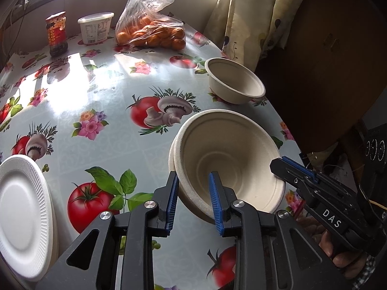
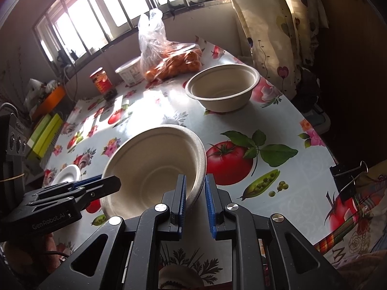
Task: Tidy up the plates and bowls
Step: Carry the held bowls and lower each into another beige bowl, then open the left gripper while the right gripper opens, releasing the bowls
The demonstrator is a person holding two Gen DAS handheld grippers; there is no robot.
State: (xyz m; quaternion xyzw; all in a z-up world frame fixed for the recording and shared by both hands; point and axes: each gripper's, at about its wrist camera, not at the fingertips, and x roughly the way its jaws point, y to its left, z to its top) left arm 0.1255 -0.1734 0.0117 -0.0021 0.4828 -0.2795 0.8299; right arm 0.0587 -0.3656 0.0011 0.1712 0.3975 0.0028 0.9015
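Evidently round, matte pulp-fibre bowl between ribbed blue pads.

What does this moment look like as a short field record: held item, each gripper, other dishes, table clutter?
held item: near bowl, tilted, one gripper on each side of its rim
left gripper: fingers astride the rim, one inside the bowl, one outside
right gripper: fingers astride the opposite rim
other bowl: upright on the table, farther back, untouched
white plate: flat near the table edge
clutter: bag of oranges, tub, jar
surface: patterned tablecloth
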